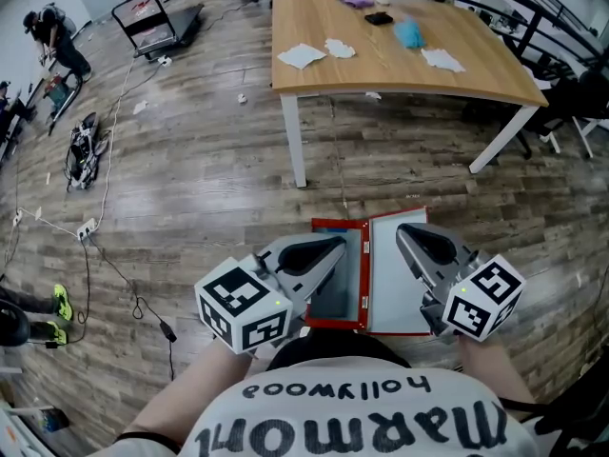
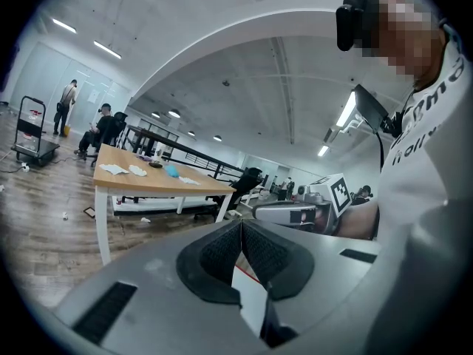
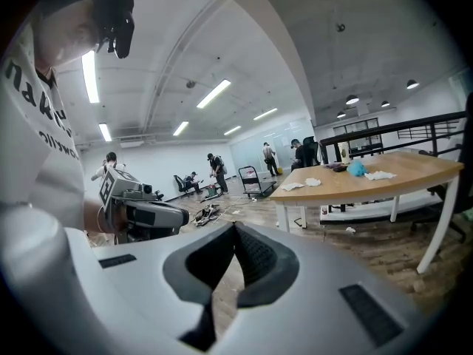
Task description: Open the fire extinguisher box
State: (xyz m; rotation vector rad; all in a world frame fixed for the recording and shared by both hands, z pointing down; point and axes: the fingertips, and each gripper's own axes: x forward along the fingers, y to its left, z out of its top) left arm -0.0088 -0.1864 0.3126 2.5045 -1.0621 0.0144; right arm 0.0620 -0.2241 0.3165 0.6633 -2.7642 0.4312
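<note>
The fire extinguisher box is a flat red-framed case lying on the wooden floor right below me. A red bar splits it into a darker grey left half and a pale right panel. My left gripper hovers over its left half, jaws shut and empty. Over the right panel hangs my right gripper, also shut with nothing held. In the left gripper view the pads meet at the tip, and a white, red-edged piece of the box shows below them. The right gripper view shows its pads closed over bare floor.
A wooden table with white legs stands ahead, carrying papers and a blue cloth. Cables and a power strip trail across the floor at left. A trolley and people stand far off at the back left.
</note>
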